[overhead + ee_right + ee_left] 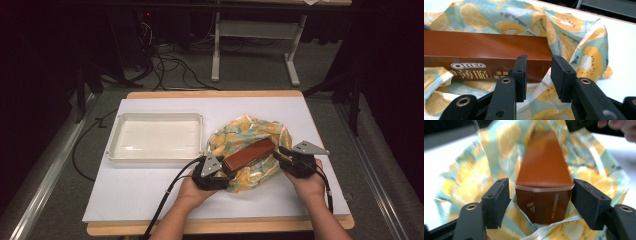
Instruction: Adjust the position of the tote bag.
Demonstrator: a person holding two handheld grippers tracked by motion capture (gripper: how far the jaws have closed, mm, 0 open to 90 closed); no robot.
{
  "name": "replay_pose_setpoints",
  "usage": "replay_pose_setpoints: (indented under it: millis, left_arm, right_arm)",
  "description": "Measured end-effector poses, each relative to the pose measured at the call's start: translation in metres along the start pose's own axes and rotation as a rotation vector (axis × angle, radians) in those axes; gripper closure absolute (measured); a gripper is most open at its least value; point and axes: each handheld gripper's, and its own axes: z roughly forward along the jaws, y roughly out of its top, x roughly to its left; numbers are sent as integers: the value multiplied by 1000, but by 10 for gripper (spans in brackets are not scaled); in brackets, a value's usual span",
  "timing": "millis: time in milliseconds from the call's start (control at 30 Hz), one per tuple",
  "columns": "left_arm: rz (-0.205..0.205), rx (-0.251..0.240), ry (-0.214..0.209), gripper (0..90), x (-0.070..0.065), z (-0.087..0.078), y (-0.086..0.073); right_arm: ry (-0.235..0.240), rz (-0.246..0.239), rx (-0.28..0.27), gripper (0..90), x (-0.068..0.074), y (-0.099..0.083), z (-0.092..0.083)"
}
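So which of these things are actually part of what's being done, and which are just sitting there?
In use:
- brown Oreo box
- fruit-print bag around it
- left gripper, at the box's end
- right gripper

Lying about:
- white tray
- cables on the floor

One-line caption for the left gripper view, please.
Open left gripper straddling the end of a brown box inside a fruit-print bag.

Obstacles: brown box lying across the fruit-print bag, occupying the stretch between left gripper and right gripper. White tray standing just beside the bag. Free room: bare table lying open along the near edge.
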Motion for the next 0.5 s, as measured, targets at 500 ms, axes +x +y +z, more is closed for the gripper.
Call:
replay_pose_setpoints:
  millis: [500]
  left_arm:
    - [-106,-2,-100,357,6,30,0]
  right_arm:
    - [1,23,2,670,-3,-3,-2]
